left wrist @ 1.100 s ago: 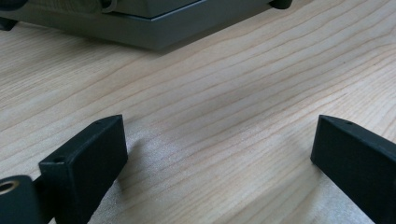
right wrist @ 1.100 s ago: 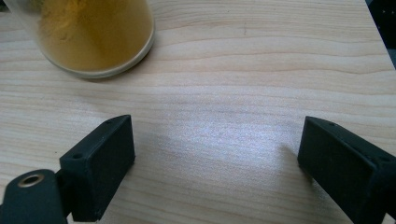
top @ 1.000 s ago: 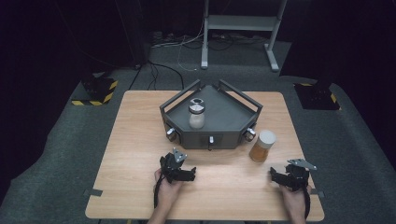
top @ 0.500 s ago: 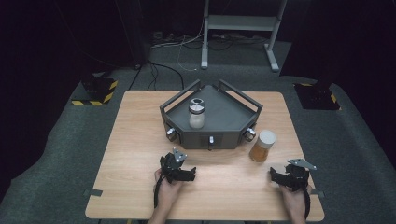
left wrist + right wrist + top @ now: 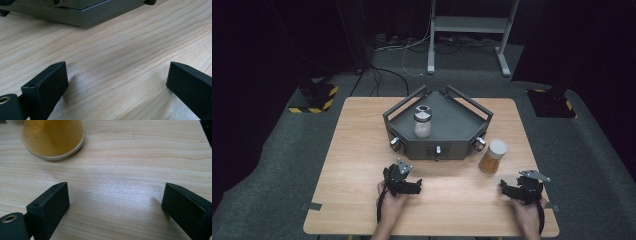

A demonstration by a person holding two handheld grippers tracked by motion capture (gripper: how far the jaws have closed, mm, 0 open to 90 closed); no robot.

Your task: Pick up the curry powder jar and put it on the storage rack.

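Observation:
A grey tray [image 5: 462, 122] with raised rails stands at the middle of the wooden table [image 5: 362, 150], and its base [image 5: 75, 15] fills the top of the left gripper view. Inside it stands a jar of white powder [image 5: 422, 122]. A jar of yellow powder [image 5: 493, 156] with a white lid stands on the wood right of the tray, and its base [image 5: 53, 137] is at the upper left of the right gripper view. My left gripper [image 5: 408, 184] [image 5: 117, 75] rests open in front of the tray. My right gripper [image 5: 512, 189] [image 5: 116, 195] has just been opening, with bare wood between its jaws.
Knobs [image 5: 395, 143] stick out of the tray's front face. Beyond the table a metal stand [image 5: 467, 25] and cables lie on the dark floor. Weighted bases with yellow-black tape [image 5: 314, 95] sit left and right.

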